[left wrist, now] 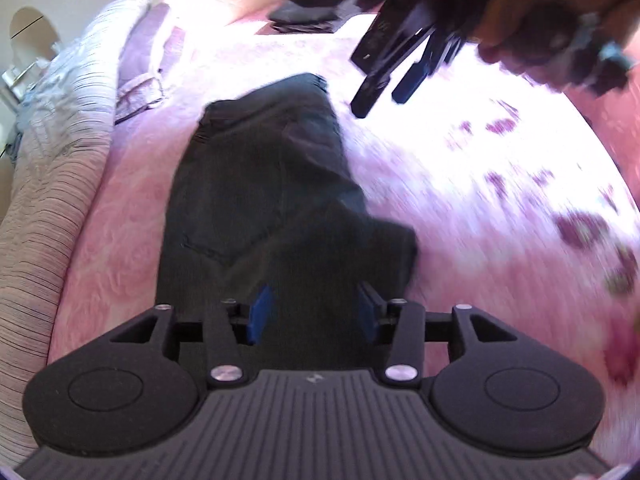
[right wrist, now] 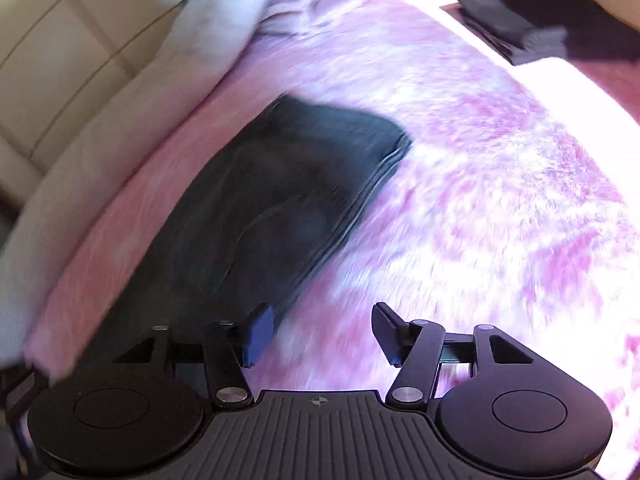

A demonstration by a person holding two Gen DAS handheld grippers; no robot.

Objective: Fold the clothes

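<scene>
Trousers (left wrist: 256, 200), dark, partly folded on pink blanket (left wrist: 440, 200); both tongs (left wrist: 314, 312) (right wrist: 324, 334) released.

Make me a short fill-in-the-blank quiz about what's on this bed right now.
1. The dark garment lies on a fuzzy ___ blanket.
2. The left hand-held gripper hangs over the ___ garment.
3. The right hand-held gripper has its jaws ___.

Missing words: pink; dark; open
</scene>
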